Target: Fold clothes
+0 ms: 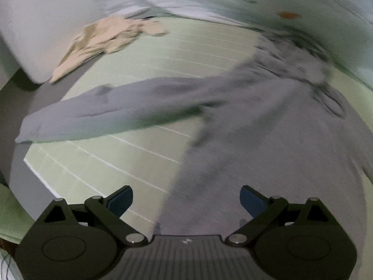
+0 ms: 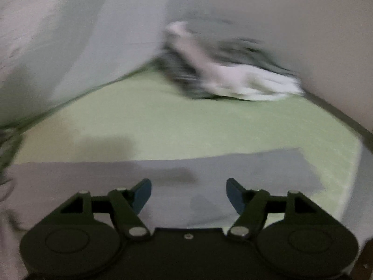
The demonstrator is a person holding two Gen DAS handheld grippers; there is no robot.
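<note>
A grey long-sleeved shirt point(image 1: 256, 121) lies spread on a pale green mat point(image 1: 112, 163), one sleeve stretched out to the left. My left gripper point(image 1: 186, 201) is open and empty, just above the shirt's lower left edge. In the right wrist view the same grey shirt point(image 2: 116, 186) lies flat under my right gripper point(image 2: 188, 196), which is open and empty above it. Both views are motion-blurred.
A beige garment point(image 1: 105, 39) lies crumpled at the mat's far left by a white wall. A heap of dark and white clothes point(image 2: 223, 70) sits at the far edge of the green mat point(image 2: 163, 121). White walls border the mat.
</note>
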